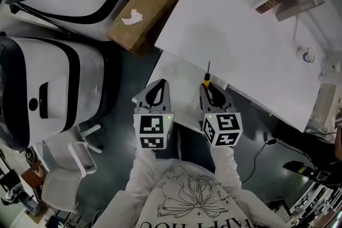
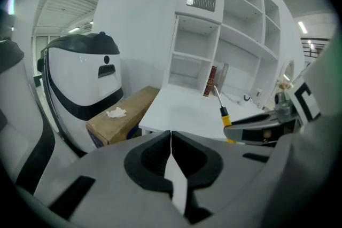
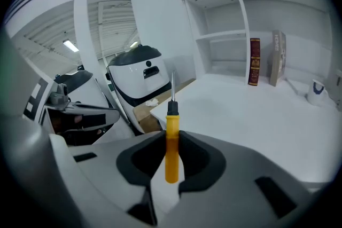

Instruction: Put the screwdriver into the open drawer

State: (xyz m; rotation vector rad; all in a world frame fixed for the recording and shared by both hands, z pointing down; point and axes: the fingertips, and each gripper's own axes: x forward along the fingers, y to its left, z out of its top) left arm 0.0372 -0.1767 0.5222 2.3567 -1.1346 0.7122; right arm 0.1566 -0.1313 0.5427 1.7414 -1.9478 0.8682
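A screwdriver [image 1: 206,78] with a yellow handle and thin metal shaft sits in my right gripper [image 1: 208,88], which is shut on the handle. The shaft points away from me toward the white desk [image 1: 251,56]. In the right gripper view the screwdriver [image 3: 172,120] stands upright between the dark pads. My left gripper [image 1: 156,94] is beside it on the left, shut and empty. Its jaws touch in the left gripper view [image 2: 171,139], where the screwdriver [image 2: 225,115] shows at the right. Both grippers hover over a lower white panel [image 1: 176,75] jutting from the desk front, which looks like the open drawer.
A cardboard box [image 1: 152,5] leans by the desk's left edge. Two large white-and-black machines [image 1: 48,88] stand at the left, with a white chair [image 1: 80,155] below them. Books [image 1: 273,2] stand on the desk's shelf unit. Cables [image 1: 267,144] lie on the dark floor at right.
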